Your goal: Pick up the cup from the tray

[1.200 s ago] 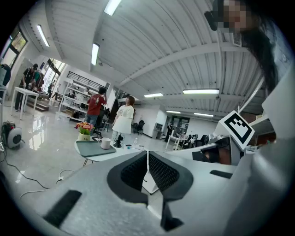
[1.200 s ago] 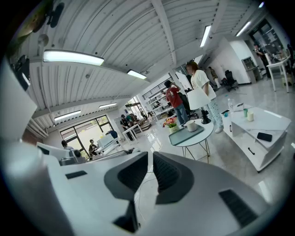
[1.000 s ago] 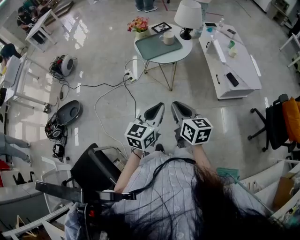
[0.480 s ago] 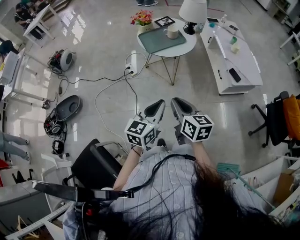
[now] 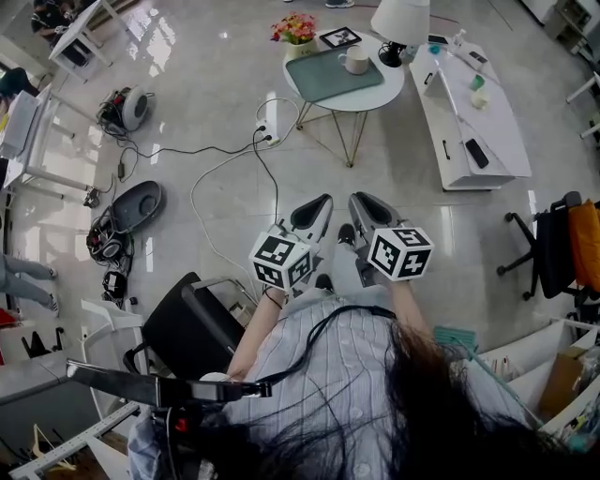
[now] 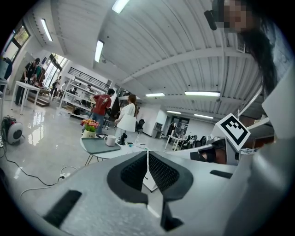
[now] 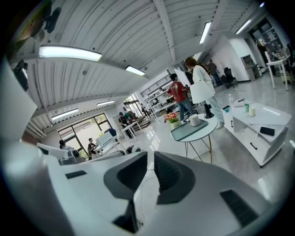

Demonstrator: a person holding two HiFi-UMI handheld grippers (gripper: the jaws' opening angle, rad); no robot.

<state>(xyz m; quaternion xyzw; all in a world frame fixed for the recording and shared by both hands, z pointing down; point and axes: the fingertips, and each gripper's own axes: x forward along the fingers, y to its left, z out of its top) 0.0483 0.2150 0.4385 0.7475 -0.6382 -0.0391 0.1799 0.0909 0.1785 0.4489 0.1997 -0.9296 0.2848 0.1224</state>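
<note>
The white cup (image 5: pixel 355 61) stands on the grey-green tray (image 5: pixel 330 77) on a round white table (image 5: pixel 375 96), far ahead across the floor. My left gripper (image 5: pixel 319 202) and right gripper (image 5: pixel 361 199) are held side by side at waist height, well short of the table, both shut and empty. The left gripper view shows the cup (image 6: pixel 110 140) and tray (image 6: pixel 97 146) small to the left of its shut jaws (image 6: pixel 147 154). From the right gripper view, the cup (image 7: pixel 194 120) and tray (image 7: pixel 189 131) lie up and to the right of its closed jaws (image 7: pixel 150 159).
Flowers (image 5: pixel 293 28), a picture frame (image 5: pixel 339 37) and a lamp (image 5: pixel 400 23) share the table. A long white bench (image 5: pixel 473 112) stands to its right. Cables and a power strip (image 5: pixel 262 134) lie on the floor ahead, left of the table. People stand beyond the table (image 6: pixel 124 117).
The person has stepped forward, and a foot now shows between the grippers. The table sits a little higher and further right in the head view. Both grippers stay shut, side by side.
</note>
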